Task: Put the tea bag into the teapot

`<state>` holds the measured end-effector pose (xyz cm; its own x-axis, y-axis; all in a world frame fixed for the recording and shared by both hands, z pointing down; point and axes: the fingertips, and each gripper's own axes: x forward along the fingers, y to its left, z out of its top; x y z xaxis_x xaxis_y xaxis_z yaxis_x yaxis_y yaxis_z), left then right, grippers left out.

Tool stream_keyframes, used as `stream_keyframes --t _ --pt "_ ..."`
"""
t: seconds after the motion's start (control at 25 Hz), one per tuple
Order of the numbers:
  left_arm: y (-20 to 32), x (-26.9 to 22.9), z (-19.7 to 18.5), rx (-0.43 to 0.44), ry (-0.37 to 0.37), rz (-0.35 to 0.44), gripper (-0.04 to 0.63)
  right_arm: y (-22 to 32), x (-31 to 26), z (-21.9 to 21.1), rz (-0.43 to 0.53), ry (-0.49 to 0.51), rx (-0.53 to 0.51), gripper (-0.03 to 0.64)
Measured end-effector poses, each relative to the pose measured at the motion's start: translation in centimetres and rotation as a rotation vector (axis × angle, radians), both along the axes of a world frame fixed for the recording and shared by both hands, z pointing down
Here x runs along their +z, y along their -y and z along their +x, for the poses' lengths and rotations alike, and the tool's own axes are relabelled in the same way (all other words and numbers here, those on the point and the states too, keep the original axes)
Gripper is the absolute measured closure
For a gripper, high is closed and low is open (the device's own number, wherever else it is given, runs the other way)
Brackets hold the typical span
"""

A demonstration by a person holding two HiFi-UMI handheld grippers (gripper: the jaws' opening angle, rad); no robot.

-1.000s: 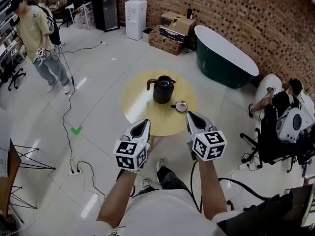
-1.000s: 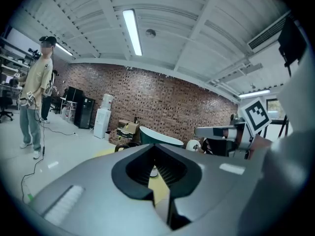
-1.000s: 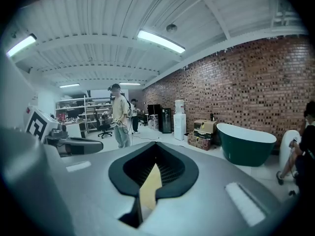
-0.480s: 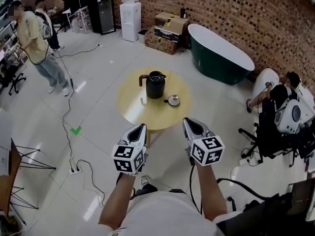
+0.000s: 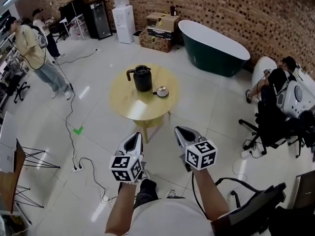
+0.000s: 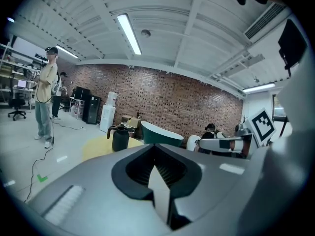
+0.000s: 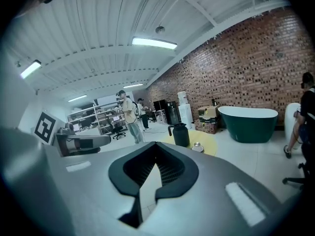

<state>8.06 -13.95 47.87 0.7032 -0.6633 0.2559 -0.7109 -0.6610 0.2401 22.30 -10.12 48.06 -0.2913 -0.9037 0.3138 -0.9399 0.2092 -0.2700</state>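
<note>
Both of your tools are well short of the surface [image 5: 132,108]. It lies straight ahead of you and a touch left, across open floor, and nothing on it is in reach.

- Left hand-held gripper [image 5: 136,138]: jaws together, nothing between them.
- Right hand-held gripper [image 5: 180,132]: the same, closed and empty.
- Both are held level at your front and point roughly at the surface.

Teapot [image 5: 142,79] stands upright near the far middle of the surface. Its handle sticks out to your left. I can't tell from here whether the lid is on.

Just beside the teapot on its right is a small dish [image 5: 161,91], apart from it and not touching. The tea bag is too small to make out. My guess is that it's on that dish, so confirm when you're closer.

What the next move turns on:
- The dish is on the right side of the teapot, so the right hand-held gripper has the shorter, cleaner line to it.
- The handle faces left, so the left one can steady the teapot if needed.
- Close the distance first, then open the right jaws before you come down on the dish.
- Approach from the near right so you don't clip the teapot.
</note>
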Motion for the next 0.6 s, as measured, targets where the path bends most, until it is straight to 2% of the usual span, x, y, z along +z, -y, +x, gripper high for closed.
stream_keyframes --t 0.2,0.4,0.6 --pt "-4.6 0.2 -1.5 -0.037 0.031 -0.008 0.583 -3.6 0.9 -1.5 -0.008 0.028 -0.041 0.615" --pt "-6.4 -0.8 -4.6 -0.064 0.022 -0.008 0.583 -5.0 0.1 -4.9 -0.008 0.032 -0.069 0.615" --pt "-6.7 -1.5 -2.4 -0.033 -0.002 0.004 0.583 -6.4 -0.7 -3.7 0.003 0.061 -0.053 0.615"
